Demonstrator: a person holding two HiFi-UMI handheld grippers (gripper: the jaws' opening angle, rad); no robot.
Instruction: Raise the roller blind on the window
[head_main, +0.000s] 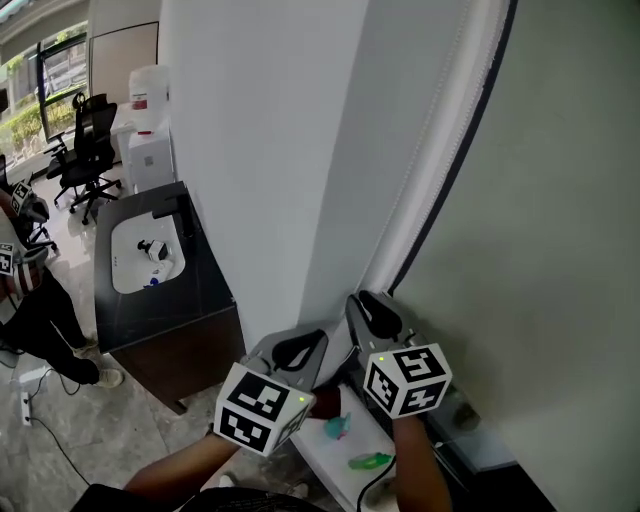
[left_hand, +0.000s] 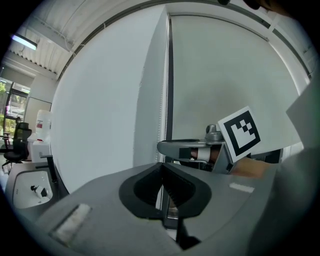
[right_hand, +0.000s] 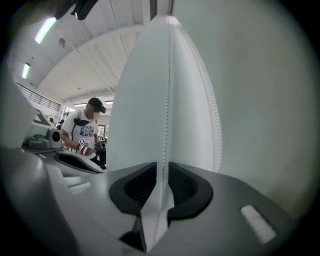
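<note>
Keep the left gripper (left_hand: 161, 167) squeezed shut on the thin white bead chain (right_hand: 168, 100). Slide the open right gripper (right_hand: 162, 167) higher, with the chain loose between its jaws and not pinched. Then pinch and pull straight down. Hold both about level, side by side, just left of the pale grey roller blind (head_main: 540, 200) hanging low.

The left forearm (head_main: 180, 465) and the right forearm (head_main: 420, 470) reach forward from the body, bare, with the wrists close together, so the two grippers sit side by side, the right one a little further out. The left gripper (left_hand: 162, 167) has its jaws pressed together, meeting along one line. The right gripper (right_hand: 162, 170) has its jaws parted, with a bead chain (right_hand: 163, 150) hanging in the gap, squeezed by neither jaw
</note>
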